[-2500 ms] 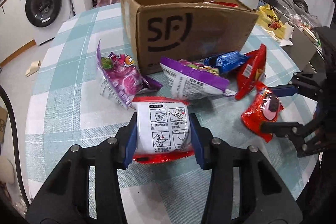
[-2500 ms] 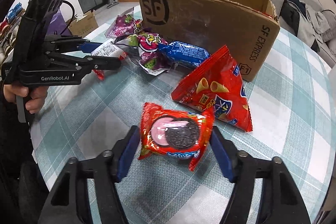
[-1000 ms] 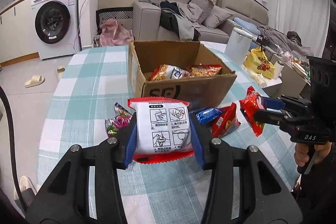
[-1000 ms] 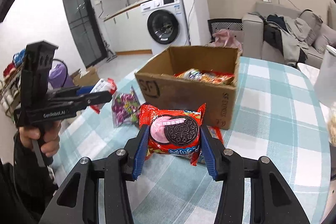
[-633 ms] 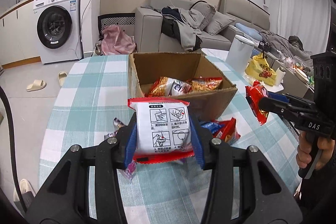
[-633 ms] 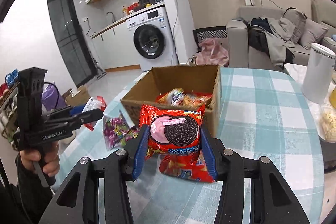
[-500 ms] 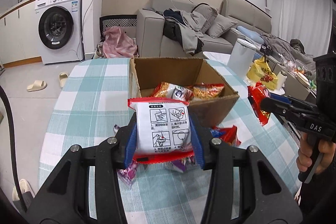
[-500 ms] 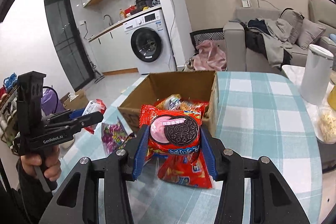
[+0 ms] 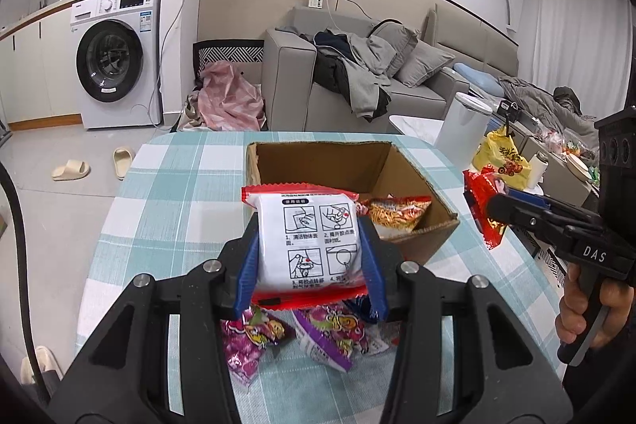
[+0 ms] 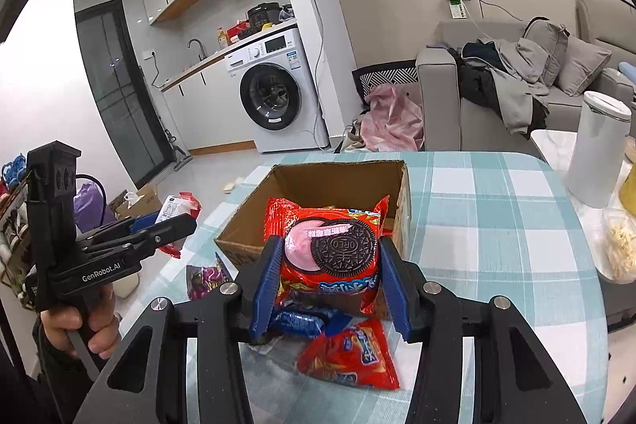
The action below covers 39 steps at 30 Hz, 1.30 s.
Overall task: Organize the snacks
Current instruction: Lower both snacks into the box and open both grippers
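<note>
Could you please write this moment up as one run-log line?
left tongs: shut on white packet | right tongs: shut on Oreo pack | both above table, near open box

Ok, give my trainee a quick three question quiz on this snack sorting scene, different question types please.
1. True or false: the brown cardboard box already holds snacks.
2. What does the right gripper hold? A) red Oreo packet B) blue packet C) nothing
3. Fill in: the left gripper is shut on a white packet with red edges printed with four instruction ____.

Key: 1 true; 2 A; 3 pictures.
</note>
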### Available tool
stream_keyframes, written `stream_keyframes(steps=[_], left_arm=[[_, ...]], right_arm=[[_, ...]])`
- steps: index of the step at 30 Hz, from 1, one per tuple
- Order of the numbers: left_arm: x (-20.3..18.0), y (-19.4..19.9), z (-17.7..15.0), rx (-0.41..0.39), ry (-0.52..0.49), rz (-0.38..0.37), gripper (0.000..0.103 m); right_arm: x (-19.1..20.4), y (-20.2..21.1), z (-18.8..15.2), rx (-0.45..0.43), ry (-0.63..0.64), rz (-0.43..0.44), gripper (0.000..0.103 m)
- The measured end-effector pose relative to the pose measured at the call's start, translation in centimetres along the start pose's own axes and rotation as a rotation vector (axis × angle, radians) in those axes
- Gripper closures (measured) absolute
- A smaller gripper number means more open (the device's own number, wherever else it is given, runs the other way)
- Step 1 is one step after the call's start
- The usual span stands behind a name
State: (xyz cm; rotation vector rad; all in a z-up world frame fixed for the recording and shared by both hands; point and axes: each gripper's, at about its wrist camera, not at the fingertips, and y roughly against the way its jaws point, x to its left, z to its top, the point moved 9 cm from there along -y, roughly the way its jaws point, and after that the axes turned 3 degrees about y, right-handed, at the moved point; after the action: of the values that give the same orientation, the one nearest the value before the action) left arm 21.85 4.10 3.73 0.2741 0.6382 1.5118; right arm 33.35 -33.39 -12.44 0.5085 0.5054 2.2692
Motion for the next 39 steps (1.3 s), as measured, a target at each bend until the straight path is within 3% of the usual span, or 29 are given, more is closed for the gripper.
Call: stream_keyframes(steps=[17,39], left_arm=[[-0.5,-4.0,1.8,0.004,-0.013,0.016,0.061],[-0.3,-10.7,0.6,0.062,-0.039,0.059,0.061]], right_arm=[[-0.1,-2.6,2.2,0.01,-0.026,-0.001,0.055],[-1.3,-7.6,2.3,0.063,-0.06,-0.015,0.055]])
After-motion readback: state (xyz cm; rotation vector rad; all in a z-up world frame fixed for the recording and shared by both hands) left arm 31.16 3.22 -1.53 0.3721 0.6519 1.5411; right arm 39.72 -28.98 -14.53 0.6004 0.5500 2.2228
